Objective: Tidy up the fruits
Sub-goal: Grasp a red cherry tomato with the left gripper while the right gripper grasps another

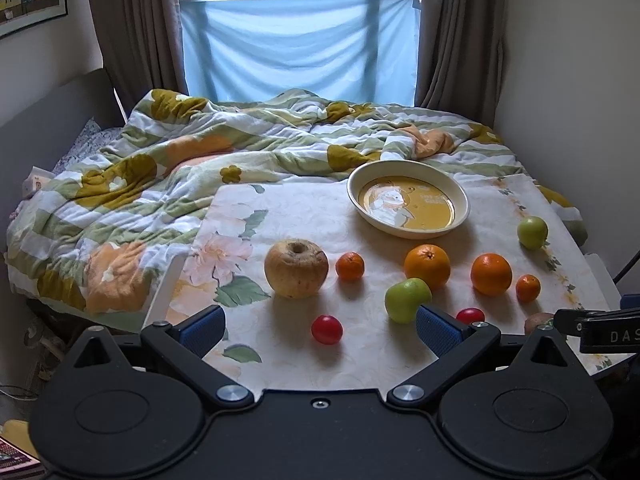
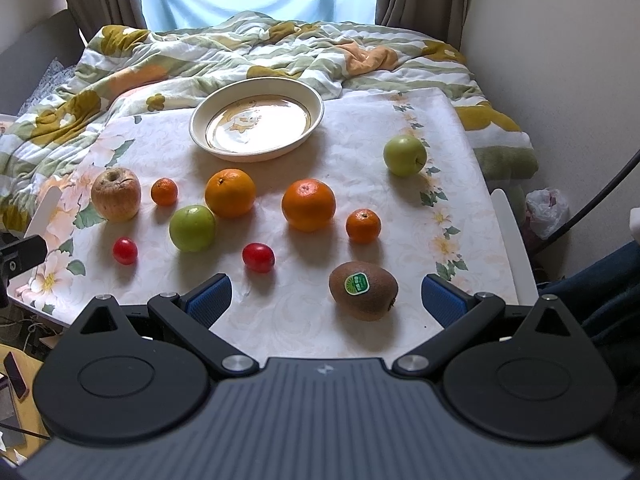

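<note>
Both the left gripper [image 1: 318, 330] and right gripper [image 2: 326, 298] hover with jaws spread wide, holding nothing. Fruits lie scattered mid-frame on the floral tablecloth [image 2: 360, 120]; a kiwi [image 2: 363, 291] sits lower right, below the empty bowl [image 2: 256, 120].

In the right wrist view, an empty cream plate [image 2: 257, 124] sits top centre; oranges [image 2: 230, 193], mandarins [image 2: 363, 226], green apples [image 2: 405, 155], cherry tomatoes [image 2: 258, 257] scatter mid-frame; a stickered kiwi [image 2: 363, 290] lies lower right.
</note>
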Available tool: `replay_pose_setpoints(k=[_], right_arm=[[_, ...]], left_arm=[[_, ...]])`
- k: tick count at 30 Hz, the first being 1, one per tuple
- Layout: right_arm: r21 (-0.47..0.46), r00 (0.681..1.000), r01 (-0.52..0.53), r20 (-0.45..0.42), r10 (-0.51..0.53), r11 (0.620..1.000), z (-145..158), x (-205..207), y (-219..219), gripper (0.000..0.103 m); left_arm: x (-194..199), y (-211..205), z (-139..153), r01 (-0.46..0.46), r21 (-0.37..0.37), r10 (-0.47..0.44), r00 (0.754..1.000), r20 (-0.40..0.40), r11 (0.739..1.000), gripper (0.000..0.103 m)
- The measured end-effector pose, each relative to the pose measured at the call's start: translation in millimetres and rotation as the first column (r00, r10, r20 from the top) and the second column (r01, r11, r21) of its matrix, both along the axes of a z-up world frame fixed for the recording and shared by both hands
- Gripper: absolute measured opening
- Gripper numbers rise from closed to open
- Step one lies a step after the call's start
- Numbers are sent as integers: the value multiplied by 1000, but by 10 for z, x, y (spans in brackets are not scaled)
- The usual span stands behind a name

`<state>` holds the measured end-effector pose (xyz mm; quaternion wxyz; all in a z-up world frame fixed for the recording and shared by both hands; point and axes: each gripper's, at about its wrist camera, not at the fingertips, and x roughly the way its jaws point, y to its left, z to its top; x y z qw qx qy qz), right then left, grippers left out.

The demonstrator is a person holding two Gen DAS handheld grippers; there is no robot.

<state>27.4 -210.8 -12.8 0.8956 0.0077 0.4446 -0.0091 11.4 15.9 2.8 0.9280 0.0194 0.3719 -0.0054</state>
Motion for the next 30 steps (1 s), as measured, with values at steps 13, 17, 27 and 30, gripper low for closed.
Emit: replay_pose_setpoints(k=[13, 17, 27, 30], right_arm=[[22, 989, -148, 20, 147, 989, -321, 247, 161, 103], [30, 981, -191, 41, 190, 981, -540, 338, 233, 103], [22, 961, -271, 61, 269, 962, -969, 541, 341, 102], [31, 960, -276, 63, 274, 961, -1046, 589, 358, 100]], left_arm=[[248, 63, -441, 18, 55, -18, 1000, 6, 998, 100], [322, 71, -691, 35, 61, -34, 999, -15, 998, 95], [595, 32, -1214, 48, 51, -44, 997, -68, 998, 72], [638, 23, -1276, 49, 50, -45, 996, -73, 998, 63]])
